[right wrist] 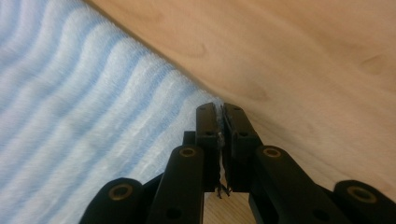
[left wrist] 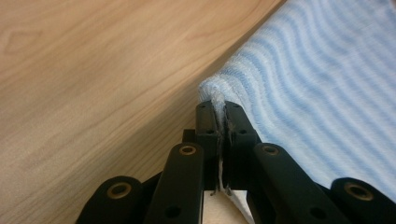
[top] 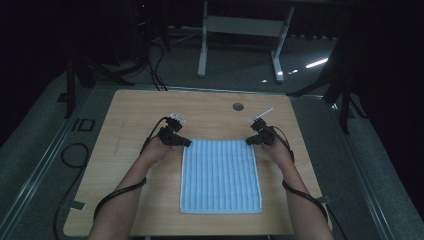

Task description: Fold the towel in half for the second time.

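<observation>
A light blue striped towel (top: 220, 176) lies flat on the wooden table (top: 130, 125), its long sides running toward me. My left gripper (top: 186, 142) is at the towel's far left corner, jaws shut on that corner. In the left gripper view the cloth (left wrist: 308, 93) is pinched between the black pads (left wrist: 208, 122) of my left gripper (left wrist: 220, 112). My right gripper (top: 249, 142) is at the far right corner and is shut on it. In the right gripper view a thin edge of the towel (right wrist: 84, 102) sits between the jaws of my right gripper (right wrist: 220, 114).
A round cable hole (top: 238, 106) sits in the table near its far edge. Cables trail from both grippers off the near side of the table. Beyond the table stands a white desk frame (top: 240, 30) on a dark floor.
</observation>
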Available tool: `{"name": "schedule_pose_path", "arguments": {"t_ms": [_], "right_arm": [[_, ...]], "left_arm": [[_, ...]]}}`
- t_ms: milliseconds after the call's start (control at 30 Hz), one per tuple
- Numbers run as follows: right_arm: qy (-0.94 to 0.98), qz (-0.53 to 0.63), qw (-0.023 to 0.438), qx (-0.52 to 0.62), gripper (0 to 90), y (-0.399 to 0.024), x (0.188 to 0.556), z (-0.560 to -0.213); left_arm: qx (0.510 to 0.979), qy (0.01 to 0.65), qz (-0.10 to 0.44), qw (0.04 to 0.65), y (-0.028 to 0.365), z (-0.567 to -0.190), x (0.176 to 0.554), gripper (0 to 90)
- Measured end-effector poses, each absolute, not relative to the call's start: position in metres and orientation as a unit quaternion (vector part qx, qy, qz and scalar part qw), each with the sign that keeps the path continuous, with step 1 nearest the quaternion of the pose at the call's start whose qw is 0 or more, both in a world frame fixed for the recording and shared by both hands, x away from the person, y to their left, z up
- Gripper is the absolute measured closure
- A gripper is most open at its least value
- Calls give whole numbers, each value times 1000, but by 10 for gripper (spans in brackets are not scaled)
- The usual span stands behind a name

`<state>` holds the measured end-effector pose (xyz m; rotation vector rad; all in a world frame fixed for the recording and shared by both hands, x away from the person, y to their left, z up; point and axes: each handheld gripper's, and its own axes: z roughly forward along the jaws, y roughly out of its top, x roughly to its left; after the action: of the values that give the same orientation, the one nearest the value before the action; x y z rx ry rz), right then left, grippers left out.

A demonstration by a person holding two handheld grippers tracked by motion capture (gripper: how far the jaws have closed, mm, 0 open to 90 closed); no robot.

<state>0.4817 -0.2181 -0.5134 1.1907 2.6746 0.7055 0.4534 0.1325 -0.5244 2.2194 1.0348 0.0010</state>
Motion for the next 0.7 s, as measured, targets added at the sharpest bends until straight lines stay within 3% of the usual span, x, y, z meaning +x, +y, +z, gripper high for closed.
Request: {"name": "schedule_pose_path", "arguments": {"t_ms": [333, 700], "right_arm": [[884, 281, 93, 361, 857, -226, 458, -475], [883, 329, 122, 312, 860, -242, 404, -444]], "left_arm": [[854, 369, 28, 366, 136, -492, 433, 857], [853, 339, 71, 391, 138, -459, 382, 854]]}}
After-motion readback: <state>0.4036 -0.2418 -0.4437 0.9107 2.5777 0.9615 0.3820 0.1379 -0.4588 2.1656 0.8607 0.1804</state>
